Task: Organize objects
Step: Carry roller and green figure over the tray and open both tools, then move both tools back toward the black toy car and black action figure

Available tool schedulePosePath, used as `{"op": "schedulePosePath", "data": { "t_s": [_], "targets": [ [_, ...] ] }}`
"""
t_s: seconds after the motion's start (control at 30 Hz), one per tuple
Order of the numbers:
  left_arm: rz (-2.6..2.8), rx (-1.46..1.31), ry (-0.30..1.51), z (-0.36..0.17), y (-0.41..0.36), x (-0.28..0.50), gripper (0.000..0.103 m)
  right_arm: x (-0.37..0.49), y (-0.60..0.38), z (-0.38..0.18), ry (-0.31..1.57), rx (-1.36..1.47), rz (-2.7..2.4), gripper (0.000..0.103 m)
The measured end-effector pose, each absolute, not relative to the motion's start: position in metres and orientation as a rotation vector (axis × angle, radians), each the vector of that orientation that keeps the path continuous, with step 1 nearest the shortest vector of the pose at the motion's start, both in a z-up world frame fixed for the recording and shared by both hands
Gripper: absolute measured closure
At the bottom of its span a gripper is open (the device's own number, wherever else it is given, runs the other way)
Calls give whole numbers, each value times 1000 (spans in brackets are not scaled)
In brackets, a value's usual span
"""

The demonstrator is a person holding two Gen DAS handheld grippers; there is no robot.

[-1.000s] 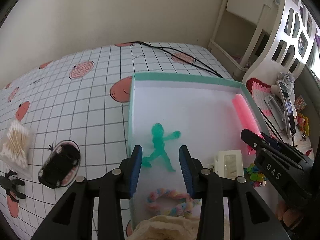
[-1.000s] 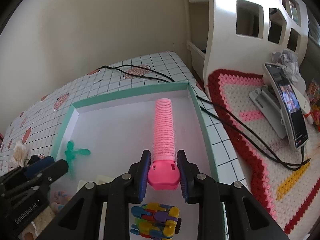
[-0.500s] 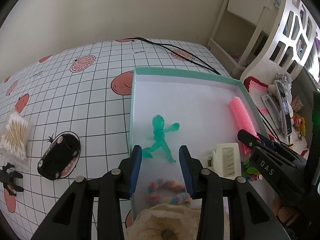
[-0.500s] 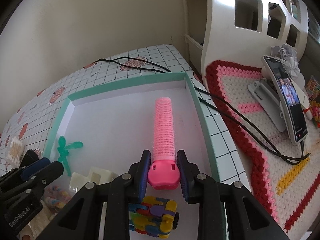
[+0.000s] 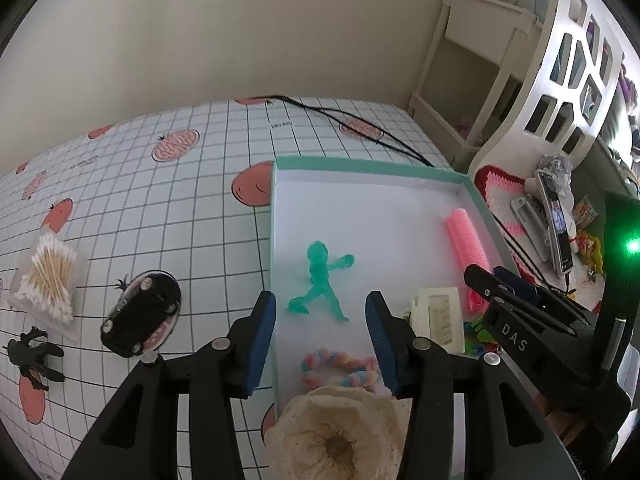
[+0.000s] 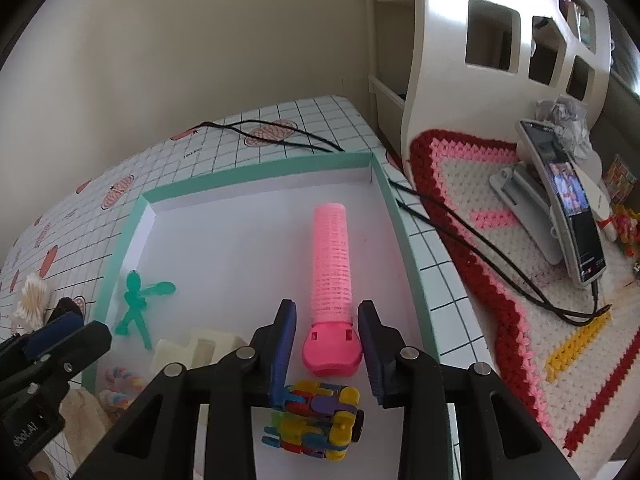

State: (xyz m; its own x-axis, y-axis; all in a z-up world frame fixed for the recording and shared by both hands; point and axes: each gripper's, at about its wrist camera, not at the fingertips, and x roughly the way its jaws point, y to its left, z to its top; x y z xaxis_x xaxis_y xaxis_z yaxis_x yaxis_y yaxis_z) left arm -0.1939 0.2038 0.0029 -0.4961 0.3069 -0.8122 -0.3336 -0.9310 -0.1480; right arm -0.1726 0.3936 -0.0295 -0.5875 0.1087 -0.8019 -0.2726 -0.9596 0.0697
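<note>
A teal-rimmed white tray (image 5: 360,166) (image 6: 256,170) holds a green toy figure (image 5: 320,284) (image 6: 138,304), a pink hair roller (image 6: 331,276) (image 5: 466,246), a cream plastic piece (image 5: 438,316), a pastel braided ring (image 5: 340,370) and a multicoloured block toy (image 6: 316,420). My left gripper (image 5: 320,344) is open and empty above the tray's near left side. My right gripper (image 6: 327,344) is open, its fingers apart on either side of the roller's pink base, which lies on the tray floor.
On the gridded tablecloth left of the tray lie a black toy car (image 5: 140,314), a pack of cotton swabs (image 5: 50,276) and a small black figure (image 5: 34,354). A cream crocheted item (image 5: 332,432) sits at the near edge. A phone on a stand (image 6: 568,200) and black cables (image 6: 480,236) lie on the crocheted mat at right.
My right gripper has opened and let go of the pink roller, which now rests in the tray. Both grippers have drawn back and up a little. My left gripper stays open.
</note>
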Motion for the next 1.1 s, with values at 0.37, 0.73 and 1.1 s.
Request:
{"op": "schedulePosePath", "data": {
  "t_s": [0.37,0.73,1.1],
  "targets": [
    [2497,-1323,12,5,187,-194,47,-167,380,-16,250,-1235,2655,68],
    [2573,-1331,-51,3,165,-201,10,-168,362,-17,175,-1244,2691,45],
    [2618,-1329,-72,2,158,-203,0,-166,364,-17,212,-1234,2694,24]
  ]
}}
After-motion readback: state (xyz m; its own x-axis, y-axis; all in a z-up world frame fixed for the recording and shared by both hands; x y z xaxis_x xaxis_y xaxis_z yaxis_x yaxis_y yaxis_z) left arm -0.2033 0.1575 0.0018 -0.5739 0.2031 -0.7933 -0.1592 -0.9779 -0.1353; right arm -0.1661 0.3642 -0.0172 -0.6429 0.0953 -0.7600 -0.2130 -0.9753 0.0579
